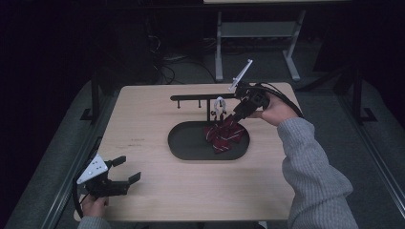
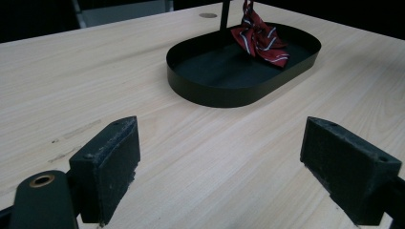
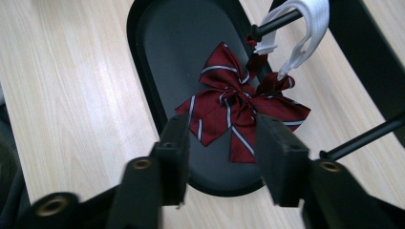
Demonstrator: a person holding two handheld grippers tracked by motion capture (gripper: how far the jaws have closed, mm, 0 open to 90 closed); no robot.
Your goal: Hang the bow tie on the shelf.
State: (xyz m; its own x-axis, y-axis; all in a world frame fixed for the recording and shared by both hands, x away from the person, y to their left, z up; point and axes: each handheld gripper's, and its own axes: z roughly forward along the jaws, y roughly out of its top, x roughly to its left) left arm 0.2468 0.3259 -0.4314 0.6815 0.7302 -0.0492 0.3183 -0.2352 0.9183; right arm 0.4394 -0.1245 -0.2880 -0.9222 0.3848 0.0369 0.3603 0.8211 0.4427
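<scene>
A dark red bow tie (image 1: 224, 135) with thin pale stripes lies in the right half of a black oval tray (image 1: 184, 148). Its white strap (image 3: 310, 19) is looped over a peg of the black rack (image 1: 196, 98) that rises behind the tray. My right gripper (image 1: 234, 117) hangs just above the bow tie (image 3: 229, 107), tilted down from the right. In the right gripper view its jaws (image 3: 222, 138) stand apart, with the bow showing in the gap and neither pad pressing on it. My left gripper (image 1: 128, 169) rests open near the table's front left corner, nothing between its jaws (image 2: 219, 143).
The wooden table (image 1: 143, 119) carries the tray (image 2: 215, 93) at its middle, with the bow tie (image 2: 260, 38) at the tray's far side in the left gripper view. The rack's bar runs left to right behind the tray. Beyond the table, a grey stand and cables sit on the dark floor.
</scene>
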